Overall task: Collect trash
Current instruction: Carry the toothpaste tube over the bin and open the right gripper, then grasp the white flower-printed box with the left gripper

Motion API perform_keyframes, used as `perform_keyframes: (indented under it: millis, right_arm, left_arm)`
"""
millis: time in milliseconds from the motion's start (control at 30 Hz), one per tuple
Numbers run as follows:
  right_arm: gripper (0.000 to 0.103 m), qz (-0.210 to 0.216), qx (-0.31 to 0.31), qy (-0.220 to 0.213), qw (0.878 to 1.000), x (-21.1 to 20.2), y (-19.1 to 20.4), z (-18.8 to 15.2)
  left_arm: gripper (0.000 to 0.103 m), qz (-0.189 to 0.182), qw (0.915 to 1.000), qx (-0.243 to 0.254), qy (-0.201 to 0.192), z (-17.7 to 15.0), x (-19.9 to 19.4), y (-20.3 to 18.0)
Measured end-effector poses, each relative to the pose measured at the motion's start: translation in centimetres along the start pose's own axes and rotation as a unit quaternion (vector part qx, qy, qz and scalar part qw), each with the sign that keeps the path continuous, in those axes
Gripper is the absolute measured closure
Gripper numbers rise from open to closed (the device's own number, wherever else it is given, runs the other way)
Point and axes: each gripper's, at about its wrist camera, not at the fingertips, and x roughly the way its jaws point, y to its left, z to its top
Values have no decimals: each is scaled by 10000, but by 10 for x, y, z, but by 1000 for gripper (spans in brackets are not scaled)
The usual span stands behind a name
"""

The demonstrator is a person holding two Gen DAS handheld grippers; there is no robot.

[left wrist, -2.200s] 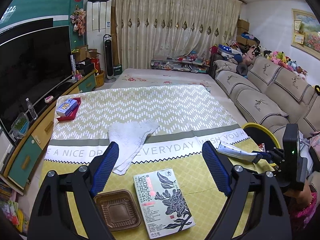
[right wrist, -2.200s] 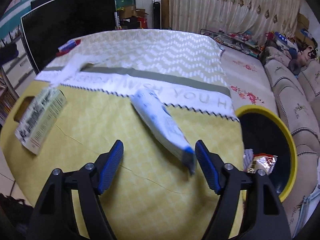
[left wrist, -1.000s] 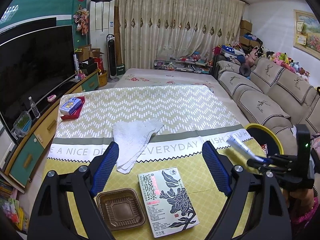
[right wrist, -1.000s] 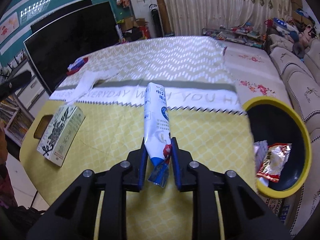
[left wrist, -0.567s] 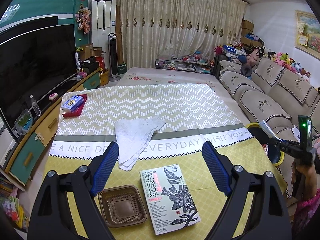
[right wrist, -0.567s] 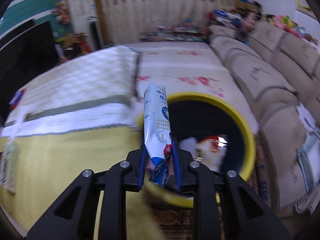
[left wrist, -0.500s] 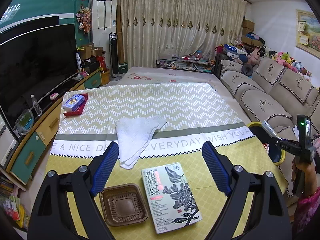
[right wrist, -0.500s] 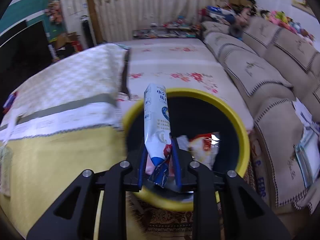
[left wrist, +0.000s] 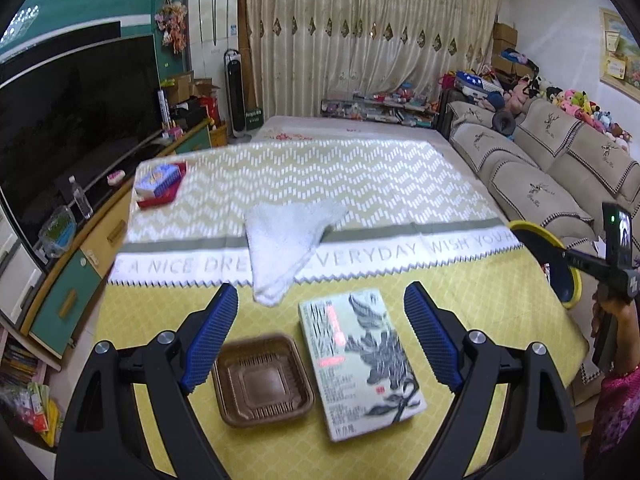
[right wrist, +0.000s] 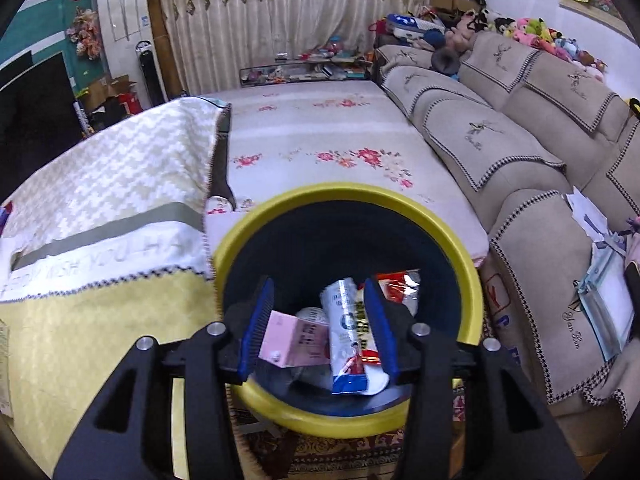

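My right gripper (right wrist: pixel 318 324) is open above the yellow-rimmed dark bin (right wrist: pixel 280 216). The white and blue tube (right wrist: pixel 346 340) lies free inside the bin, between the fingers, beside a pink carton (right wrist: pixel 288 340) and a red snack wrapper (right wrist: pixel 400 280). My left gripper (left wrist: pixel 318 338) is open and empty over the table's near end. Below it lie a brown plastic tray (left wrist: pixel 262 380) and a book with a flower cover (left wrist: pixel 360 356). The bin's rim (left wrist: pixel 536 236) and the right gripper's body show at the right edge of the left wrist view.
A white towel (left wrist: pixel 288 236) lies mid-table on the patterned cloth. A blue box on a red one (left wrist: pixel 158 178) sits far left. A sofa (right wrist: pixel 520 152) runs along the right, a TV and cabinet (left wrist: pixel 60 128) along the left.
My right gripper carried the tube from the table to over the bin, then opened; the tube has dropped into the bin. My left gripper has stayed open over the tray and book.
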Motion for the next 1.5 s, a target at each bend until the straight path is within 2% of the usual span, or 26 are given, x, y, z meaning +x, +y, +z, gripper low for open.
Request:
perform_keyframes:
  millis: [200, 400, 533, 633, 800, 1000, 1333, 1500]
  right_arm:
    - [56, 168, -110, -70, 9998, -10, 14, 1]
    - [56, 307, -174, -120, 9993, -18, 22, -1]
    - [56, 356, -180, -138, 9991, -20, 24, 1]
    - [56, 414, -182, -154, 9989, -22, 25, 1]
    - [56, 472, -191, -167, 9986, -24, 26, 0]
    - [56, 506, -149, -168, 9985, -25, 23, -1]
    - [56, 567, -109, -89, 9983, -19, 22, -5]
    - [56, 591, -109, -23, 9982, -14, 23, -8]
  left_arm:
    - [19, -181, 9990, 118, 386, -27, 4, -10]
    - [22, -196, 9972, 106, 718, -47, 9, -3]
    - [23, -528, 9939, 267, 935, -60, 4, -13]
    - [23, -552, 9901, 554, 1163, -74, 7, -26]
    - [23, -447, 9889, 413, 1358, -88, 19, -32]
    - [22, -407, 9894, 259, 1367, -84, 31, -38]
    - [20, -38, 9913, -161, 1303, -57, 60, -37]
    - [26, 134, 9919, -225, 1240, -44, 79, -35]
